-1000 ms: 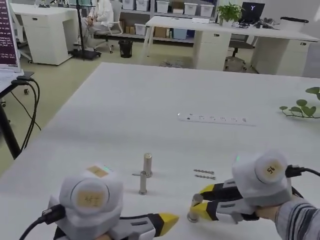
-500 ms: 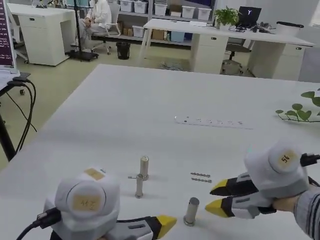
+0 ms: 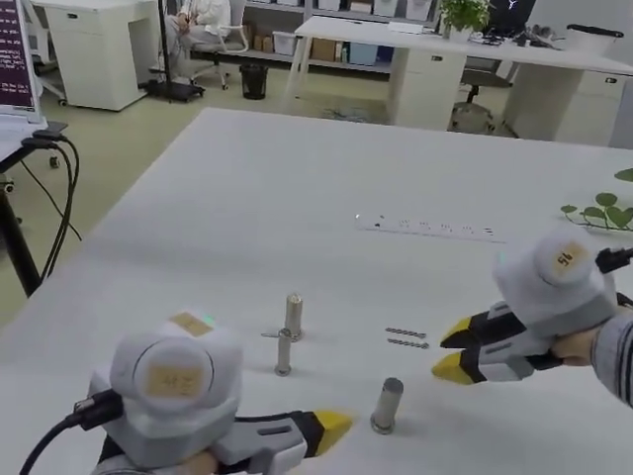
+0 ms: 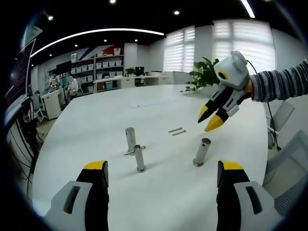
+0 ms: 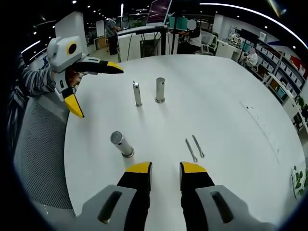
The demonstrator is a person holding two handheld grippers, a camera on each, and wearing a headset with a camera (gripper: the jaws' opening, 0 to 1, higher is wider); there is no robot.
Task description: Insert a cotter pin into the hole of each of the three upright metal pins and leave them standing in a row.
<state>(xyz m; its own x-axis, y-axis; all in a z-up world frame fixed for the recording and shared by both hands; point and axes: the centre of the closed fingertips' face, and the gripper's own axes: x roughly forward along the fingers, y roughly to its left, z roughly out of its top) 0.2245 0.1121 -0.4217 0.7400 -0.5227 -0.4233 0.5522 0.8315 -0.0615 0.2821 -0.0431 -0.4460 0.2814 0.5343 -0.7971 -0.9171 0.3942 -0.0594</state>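
Looking along left hand-held gripper [image 4: 163, 168]: gapes wide, empty, short of nearest metal pin [image 4: 202, 151]. Along right hand-held gripper [image 5: 166, 167]: narrow, empty, two cotter pins [image 5: 194, 147] lying near that pin. No longer clasps that pin as a second ago; hangs clear, right of it, leaving it upright on table [image 3: 297, 198].

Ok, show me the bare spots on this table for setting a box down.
Widest bare patch: between the power strip and the rear pin. Also bare: from the pins left to the table edge. Crowded: the near side, with three pins, loose cotter pins, left tongs and right tongs.
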